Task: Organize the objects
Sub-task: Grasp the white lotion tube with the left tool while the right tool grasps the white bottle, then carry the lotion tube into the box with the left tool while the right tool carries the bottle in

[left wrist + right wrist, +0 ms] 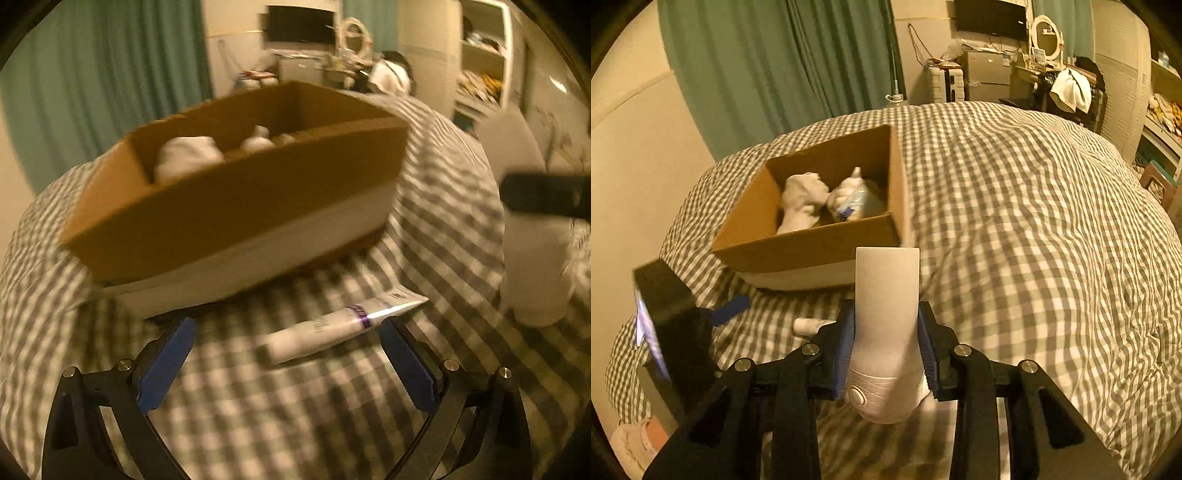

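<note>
A cardboard box (236,206) sits on the checked bedspread (295,406) and holds two white bundles (803,201). A white tube with a purple band (332,326) lies on the bedspread just in front of the box. My left gripper (286,354) is open, its blue pads either side of the tube's near end. My right gripper (886,332) is shut on a white hair-dryer-like device (886,325), held above the bed near the box (812,243). The device also shows in the left wrist view (532,236).
Green curtains (775,66) hang behind the bed. A desk with a mirror (1047,37), a fridge, a suitcase and shelves stand at the far end of the room. The bedspread (1034,221) stretches wide to the right of the box.
</note>
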`<state>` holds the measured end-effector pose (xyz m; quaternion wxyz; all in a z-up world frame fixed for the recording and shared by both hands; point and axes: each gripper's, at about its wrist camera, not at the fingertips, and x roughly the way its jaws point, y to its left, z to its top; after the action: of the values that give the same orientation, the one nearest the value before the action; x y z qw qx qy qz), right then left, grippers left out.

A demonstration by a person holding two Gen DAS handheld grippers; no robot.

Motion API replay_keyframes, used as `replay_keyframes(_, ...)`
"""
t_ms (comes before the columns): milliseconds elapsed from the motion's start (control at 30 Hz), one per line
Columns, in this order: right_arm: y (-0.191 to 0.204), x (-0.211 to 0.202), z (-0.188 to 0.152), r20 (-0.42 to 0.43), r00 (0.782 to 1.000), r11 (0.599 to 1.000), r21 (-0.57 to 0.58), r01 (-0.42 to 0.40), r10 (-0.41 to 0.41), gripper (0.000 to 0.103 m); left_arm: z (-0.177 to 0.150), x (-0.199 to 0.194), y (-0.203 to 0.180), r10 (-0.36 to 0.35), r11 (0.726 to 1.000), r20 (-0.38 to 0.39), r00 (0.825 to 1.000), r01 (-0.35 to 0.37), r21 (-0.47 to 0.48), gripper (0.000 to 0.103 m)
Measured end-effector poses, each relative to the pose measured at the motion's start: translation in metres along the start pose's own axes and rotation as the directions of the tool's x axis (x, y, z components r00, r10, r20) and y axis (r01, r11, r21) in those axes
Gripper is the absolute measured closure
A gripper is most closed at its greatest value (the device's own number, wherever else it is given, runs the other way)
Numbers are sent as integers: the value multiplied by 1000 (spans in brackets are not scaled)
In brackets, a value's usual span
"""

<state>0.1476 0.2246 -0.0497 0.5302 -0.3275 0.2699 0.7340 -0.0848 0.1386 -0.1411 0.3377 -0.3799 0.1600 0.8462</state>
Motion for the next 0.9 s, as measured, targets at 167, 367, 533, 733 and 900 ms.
replay_keyframes(167, -10, 8, 1, -12, 999, 999, 17, -34, 34, 71, 2, 27, -22, -46, 994, -34, 998, 49, 93, 22)
replay_keyframes(367, -17, 8, -2, -17, 999, 999, 27, -47, 47, 71, 2, 35, -20, -57, 992, -81, 995, 65, 109, 74)
replay_keyframes(533, -11, 4, -4, -17, 999, 999, 20, -30, 30, 71, -3, 11, -14, -66, 992, -81, 995, 74, 98, 83)
replay_keyframes(733, 5, -17, -10, 2, 1000, 1000, -1, -17, 17, 71, -11, -38, 2, -72, 997, -63, 995, 74, 33, 83)
replay_keyframes(900, 27, -45, -16, 32, 999, 999, -24, -24, 25, 71, -12, -91, 15, -38, 999, -13, 999, 38, 7, 83)
